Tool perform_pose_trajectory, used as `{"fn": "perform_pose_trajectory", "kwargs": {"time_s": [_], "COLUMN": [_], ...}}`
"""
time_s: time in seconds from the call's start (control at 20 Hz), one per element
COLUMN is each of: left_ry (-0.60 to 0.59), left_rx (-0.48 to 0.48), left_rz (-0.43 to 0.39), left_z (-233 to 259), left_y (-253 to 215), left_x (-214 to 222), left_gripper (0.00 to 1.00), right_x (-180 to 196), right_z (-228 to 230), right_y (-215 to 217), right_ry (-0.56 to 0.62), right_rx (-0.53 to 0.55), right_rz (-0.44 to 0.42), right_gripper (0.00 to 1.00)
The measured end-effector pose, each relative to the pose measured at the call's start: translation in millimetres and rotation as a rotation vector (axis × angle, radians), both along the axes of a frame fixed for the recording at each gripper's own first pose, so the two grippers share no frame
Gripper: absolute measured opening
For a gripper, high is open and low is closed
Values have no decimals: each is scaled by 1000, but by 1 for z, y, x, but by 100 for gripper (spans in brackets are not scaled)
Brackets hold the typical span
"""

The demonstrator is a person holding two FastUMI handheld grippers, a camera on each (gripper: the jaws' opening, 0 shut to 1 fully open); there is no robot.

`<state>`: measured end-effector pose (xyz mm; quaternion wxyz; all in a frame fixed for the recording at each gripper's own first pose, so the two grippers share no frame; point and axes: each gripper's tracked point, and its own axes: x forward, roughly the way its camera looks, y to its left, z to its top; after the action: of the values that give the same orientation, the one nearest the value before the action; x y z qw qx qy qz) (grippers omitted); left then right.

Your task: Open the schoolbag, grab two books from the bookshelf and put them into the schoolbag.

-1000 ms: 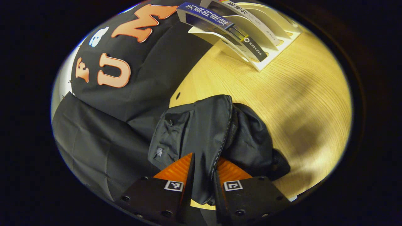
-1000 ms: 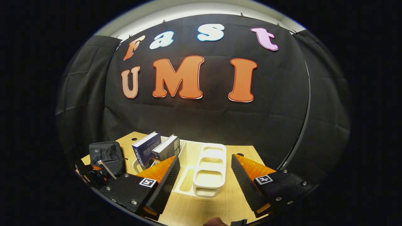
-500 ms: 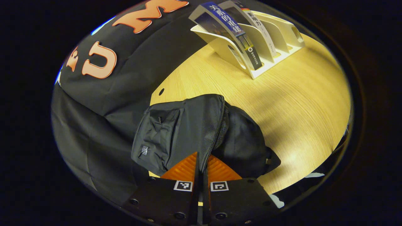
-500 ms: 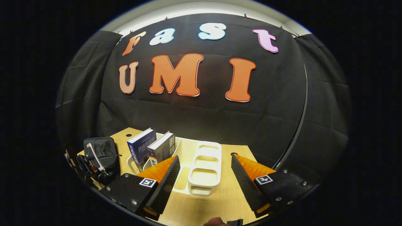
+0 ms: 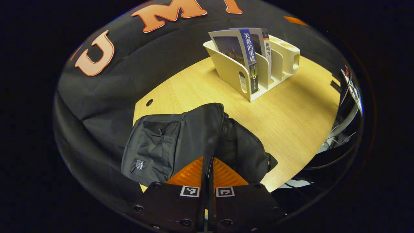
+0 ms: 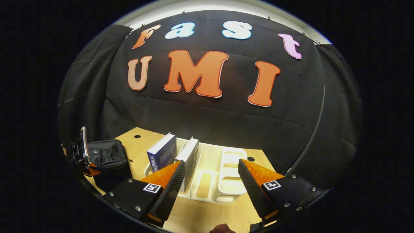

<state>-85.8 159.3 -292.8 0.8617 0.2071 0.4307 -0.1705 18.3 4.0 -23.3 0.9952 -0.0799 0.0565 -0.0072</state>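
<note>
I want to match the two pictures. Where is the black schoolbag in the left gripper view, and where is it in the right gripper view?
Left gripper view: the schoolbag lies low in the centre, just beyond the left gripper's fingers, which are shut on its zipper edge.
Right gripper view: the schoolbag sits small at the far left edge of the table.
Shared landmark: the white bookshelf holding two books.

Pale wooden table (image 5: 291, 110) with 2 round holes, black cloth wall (image 6: 210, 119) behind.

Orange ribbed fingers (image 6: 165, 174), black screwed, tagged mounts
</note>
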Motion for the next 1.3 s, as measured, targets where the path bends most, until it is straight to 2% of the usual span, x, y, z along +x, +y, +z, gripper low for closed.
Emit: {"fn": "perform_pose_trajectory", "kwargs": {"time_s": [0.3, 0.5, 0.65, 0.85, 1.0, 1.3], "left_ry": [92, 134, 177, 241, 290, 325], "left_rx": [-171, -203, -230, -276, -313, -324], "left_rz": [-75, -142, -181, -174, -163, -160], "left_z": [35, 48, 54, 64, 73, 86], "left_y": [22, 36, 39, 45, 48, 66], "left_x": [9, 16, 19, 28, 36, 49], "left_gripper": [5, 5, 4, 5, 4, 5], "right_x": [27, 46, 64, 92, 107, 122], "right_z": [0, 2, -8, -11, -14, -46], "right_y": [58, 89, 100, 119, 121, 133], "right_ry": [98, 154, 223, 299, 378, 647], "right_rx": [-17, -11, -46, -64, -95, -43], "right_rz": [3, 23, 27, 46, 22, 15], "right_gripper": [98, 99, 99, 99, 99, 100]}}
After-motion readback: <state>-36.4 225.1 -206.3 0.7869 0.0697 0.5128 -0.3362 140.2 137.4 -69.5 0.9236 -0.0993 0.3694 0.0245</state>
